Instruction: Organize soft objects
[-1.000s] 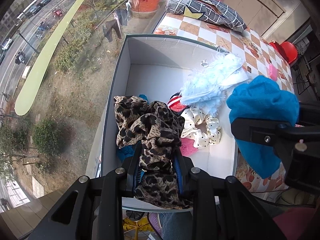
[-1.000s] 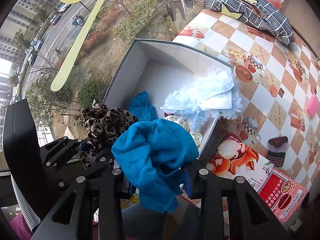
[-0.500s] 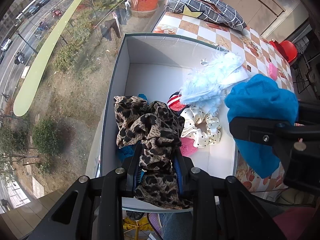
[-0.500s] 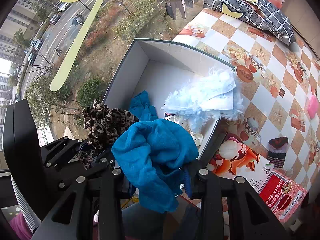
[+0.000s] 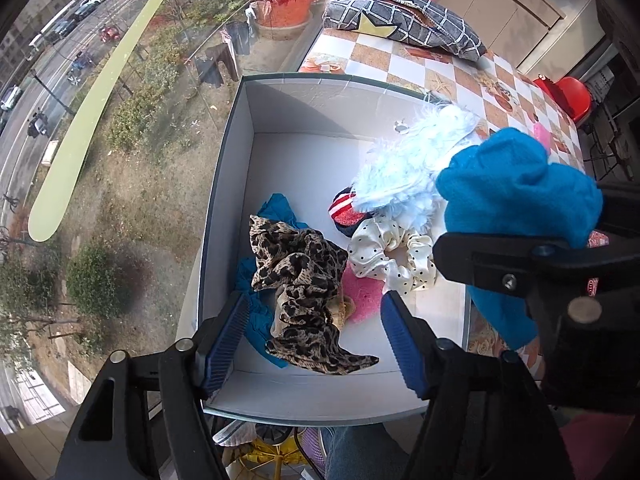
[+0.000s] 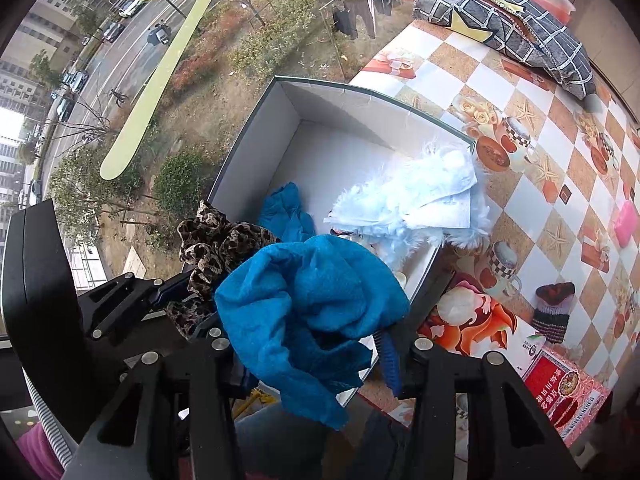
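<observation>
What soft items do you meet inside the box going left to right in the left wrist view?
Leopard-print scrunchie → pink fuzzy item → cream polka-dot scrunchie → bright blue cloth held by the right gripper at the box's right edge.

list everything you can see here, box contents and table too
box: 1, white inside, table edge by window
leopard scrunchie: 1, brown-black, in box, between open left tongs
polka-dot scrunchie: 1, cream, in box
fluffy item: 1, pale blue, over box's right wall
pink piece: 1, in box
blue cloth: 1, held in right tongs
pillow: 1, grey checked, far table
left tongs: open
right tongs: shut on cloth
</observation>
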`<state>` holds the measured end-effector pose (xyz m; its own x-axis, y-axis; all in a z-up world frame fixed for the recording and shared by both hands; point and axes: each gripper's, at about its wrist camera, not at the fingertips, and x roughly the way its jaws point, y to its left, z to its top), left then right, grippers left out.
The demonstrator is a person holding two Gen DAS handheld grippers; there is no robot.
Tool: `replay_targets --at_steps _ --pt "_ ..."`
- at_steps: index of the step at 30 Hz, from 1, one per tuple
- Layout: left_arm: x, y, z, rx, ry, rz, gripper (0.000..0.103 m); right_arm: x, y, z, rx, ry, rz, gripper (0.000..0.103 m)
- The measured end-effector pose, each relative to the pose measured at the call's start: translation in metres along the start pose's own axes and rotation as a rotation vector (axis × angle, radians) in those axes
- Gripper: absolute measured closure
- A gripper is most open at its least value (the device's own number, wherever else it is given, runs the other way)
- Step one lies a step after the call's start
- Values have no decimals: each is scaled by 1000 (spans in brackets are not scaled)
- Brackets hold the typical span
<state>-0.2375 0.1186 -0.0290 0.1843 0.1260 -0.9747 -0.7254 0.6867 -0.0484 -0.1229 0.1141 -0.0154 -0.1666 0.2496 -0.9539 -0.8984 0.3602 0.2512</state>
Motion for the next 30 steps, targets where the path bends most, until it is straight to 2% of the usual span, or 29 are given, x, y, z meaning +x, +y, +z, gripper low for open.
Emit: replay_targets --at_steps 3,4,5,7,9,13,16,30 --pt "-7 -4 1 17 -26 1 19 -2 -1 1 3 0 -18 42" --pt "-8 -4 2 17 -36 12 18 -1 -2 0 7 4 -18 36" --pt "-8 -3 2 13 -39 14 16 -1 -4 0 15 11 -30 16" --pt "-8 0 4 5 -35 33 11 -2 -9 -1 28 0 -25 0" --pt "-9 3 4 -13 -43 50 11 -5 -12 -2 43 -11 -14 0" --pt "-9 7 6 -50 -6 148 11 -11 -14 -2 49 -34 -25 0" --pt "-4 12 6 -67 31 111 11 -12 -14 -3 55 -41 -33 0" --pt "-5 14 4 -74 41 98 11 -9 -14 -6 63 -18 -36 0"
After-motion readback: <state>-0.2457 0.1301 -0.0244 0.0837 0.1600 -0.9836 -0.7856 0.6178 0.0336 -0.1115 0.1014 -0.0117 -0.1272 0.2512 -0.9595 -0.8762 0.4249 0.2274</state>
